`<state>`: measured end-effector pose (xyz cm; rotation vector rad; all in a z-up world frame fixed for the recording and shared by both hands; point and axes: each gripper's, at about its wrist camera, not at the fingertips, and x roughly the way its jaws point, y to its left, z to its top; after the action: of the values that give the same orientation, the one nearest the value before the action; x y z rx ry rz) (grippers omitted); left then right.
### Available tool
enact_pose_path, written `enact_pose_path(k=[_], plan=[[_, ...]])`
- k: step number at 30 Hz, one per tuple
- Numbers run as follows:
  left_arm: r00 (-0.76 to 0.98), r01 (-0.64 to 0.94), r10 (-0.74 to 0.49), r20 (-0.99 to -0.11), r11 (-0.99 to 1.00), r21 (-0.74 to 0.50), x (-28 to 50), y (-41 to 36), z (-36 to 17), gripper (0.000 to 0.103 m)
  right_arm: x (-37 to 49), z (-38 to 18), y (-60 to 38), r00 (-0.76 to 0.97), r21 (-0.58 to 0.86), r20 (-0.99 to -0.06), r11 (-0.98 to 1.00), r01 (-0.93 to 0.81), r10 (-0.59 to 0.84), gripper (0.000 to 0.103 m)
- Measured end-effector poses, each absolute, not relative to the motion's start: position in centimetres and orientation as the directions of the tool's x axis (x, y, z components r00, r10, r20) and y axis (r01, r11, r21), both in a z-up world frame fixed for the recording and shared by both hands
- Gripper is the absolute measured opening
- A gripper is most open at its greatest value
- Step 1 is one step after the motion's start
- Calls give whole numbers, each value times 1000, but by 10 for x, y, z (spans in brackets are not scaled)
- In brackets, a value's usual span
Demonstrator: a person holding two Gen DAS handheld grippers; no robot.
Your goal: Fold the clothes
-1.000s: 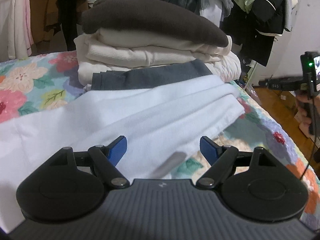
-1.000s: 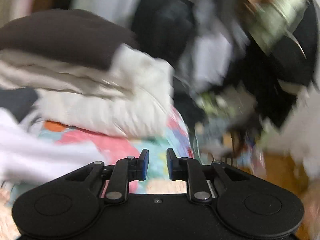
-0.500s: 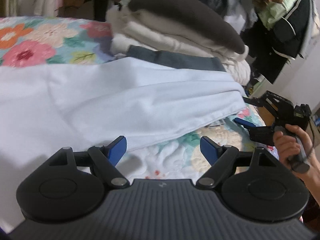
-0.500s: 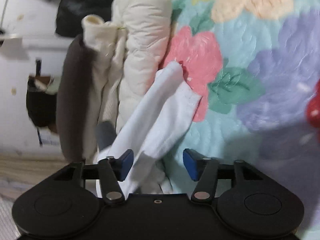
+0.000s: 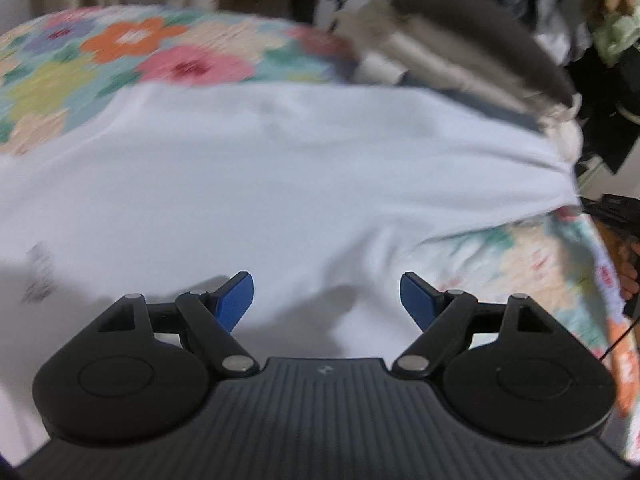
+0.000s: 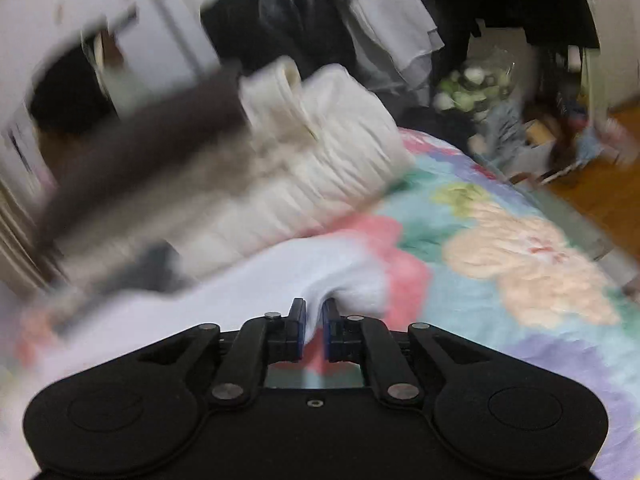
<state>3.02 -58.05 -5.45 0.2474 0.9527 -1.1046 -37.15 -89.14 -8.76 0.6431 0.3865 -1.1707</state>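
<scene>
A white garment (image 5: pixel 280 180) lies spread over the floral quilt (image 5: pixel 160 56). My left gripper (image 5: pixel 326 280) hovers open just above its near part, with nothing between the blue pads. In the right wrist view, a corner of the white garment (image 6: pixel 280 276) runs up into my right gripper (image 6: pixel 314 304). Its jaws are closing, and the blue pads pinch the cloth's edge between them. The picture is blurred by motion.
A stack of folded clothes (image 5: pixel 460 52), dark brown on top and cream below (image 6: pixel 300 168), stands on the bed behind the garment. Hanging clothes fill the background. The bed's edge and a wooden floor (image 6: pixel 600 188) lie to the right. A hand (image 5: pixel 630 272) shows at the right edge.
My left gripper has swung left over the white garment, still open. My right gripper rolled upright, came down to the garment's corner, and went from open to pinching it.
</scene>
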Motion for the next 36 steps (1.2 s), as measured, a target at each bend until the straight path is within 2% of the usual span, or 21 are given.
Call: enact_pose_path(k=[2,3,4,6,8,10,13,16,19,23,27,29,30,33,34,36], plan=[[146,843,-641,-754,479,-244,40,-561,-52,80,-367,-88,-881,322,198,-579,254,947,-749,9],[165,843,-642,-749,485,-231,45,-551,-49,80,-361,-87,-877,287,153,-580,244,958,-762,13],[187,838,-643,-743,499,-221,53,-539,-46,80,-359,-85,-875,250,114,-585,227,967,-772,34],[233,822,-642,-731,531,-205,71,-515,-40,80,-355,-81,-872,121,4,-586,147,989,-801,53],[280,802,-636,-719,567,-189,91,-489,-36,81,-357,-73,-866,66,-40,-555,106,994,-830,53],[327,774,-611,-721,611,-167,116,-463,-34,80,-361,-60,-856,89,-13,-530,113,994,-843,53],[390,733,-564,-728,669,-126,158,-426,-31,81,-355,-42,-840,209,59,-507,208,976,-836,53],[435,711,-530,-728,698,-83,201,-395,-29,81,-326,-23,-819,379,74,-480,394,916,-791,53],[449,742,-514,-731,671,-17,236,-381,-33,81,-270,-9,-796,576,42,-497,645,763,-649,53],[406,792,-505,-762,610,17,281,-377,-54,81,-175,-3,-763,716,66,-604,873,483,-350,54],[309,807,-504,-806,587,-58,316,-382,-73,81,-70,-8,-739,694,72,-692,939,337,-197,54],[289,826,-512,-809,561,-61,321,-386,-80,83,-21,-16,-732,629,11,-746,940,340,-219,57],[289,825,-519,-805,561,-65,321,-386,-83,83,2,-22,-730,579,-28,-777,932,362,-248,62],[302,810,-542,-784,580,-89,322,-385,-89,83,68,-45,-723,456,-110,-843,922,371,-284,62],[309,802,-551,-776,589,-98,323,-384,-89,79,87,-51,-719,445,-163,-838,923,349,-316,62],[333,788,-553,-764,608,-97,324,-384,-89,60,115,-60,-710,433,-294,-797,897,331,-421,63]])
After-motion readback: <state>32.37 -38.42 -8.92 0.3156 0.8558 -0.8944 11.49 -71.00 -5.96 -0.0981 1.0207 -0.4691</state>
